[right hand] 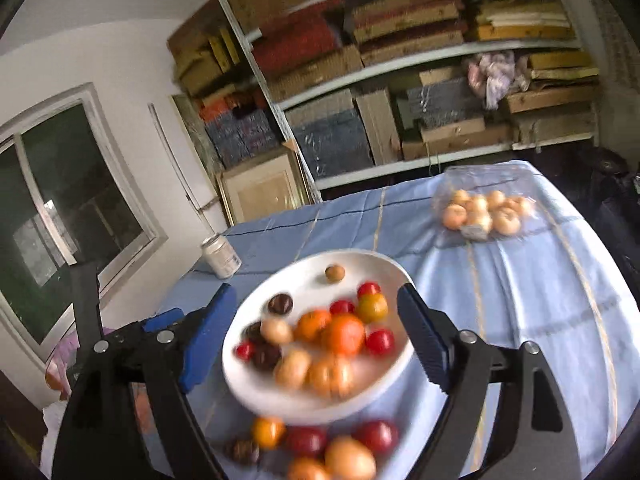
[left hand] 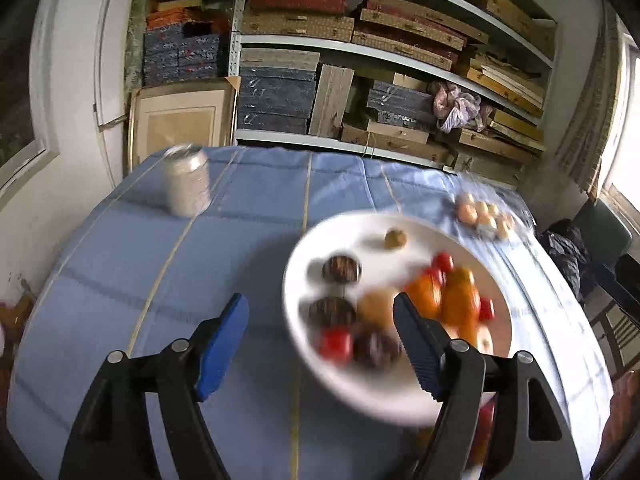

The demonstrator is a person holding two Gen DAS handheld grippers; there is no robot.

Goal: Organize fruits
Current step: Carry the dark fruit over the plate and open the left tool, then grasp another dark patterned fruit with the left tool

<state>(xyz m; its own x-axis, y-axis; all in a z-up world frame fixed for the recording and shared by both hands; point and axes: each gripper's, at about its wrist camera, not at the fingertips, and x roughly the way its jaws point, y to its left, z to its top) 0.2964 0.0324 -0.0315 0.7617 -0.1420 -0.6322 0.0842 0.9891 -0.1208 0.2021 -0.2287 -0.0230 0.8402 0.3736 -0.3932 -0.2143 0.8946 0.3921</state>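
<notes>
A white plate (left hand: 360, 388) on the blue tablecloth carries mixed small fruits: orange ones (left hand: 460, 300), red ones (left hand: 336, 344), dark brown ones (left hand: 340, 268) and a lone tan one (left hand: 396, 239). My left gripper (left hand: 320, 340) hovers open over the plate's left half with nothing between its blue pads. In the right wrist view the same plate (right hand: 288, 400) lies under my open right gripper (right hand: 316, 340), which also holds nothing. Loose fruits (right hand: 348, 456) lie on the cloth in front of the plate. Both pictures are blurred.
A silver can (left hand: 186, 184) (right hand: 220, 256) stands at the table's far left. A clear bag of pale orange fruits (left hand: 484, 216) (right hand: 484, 212) lies at the far right. Shelves (left hand: 360, 80) packed with boxes stand behind the table. A dark chair (left hand: 600, 248) stands to the right.
</notes>
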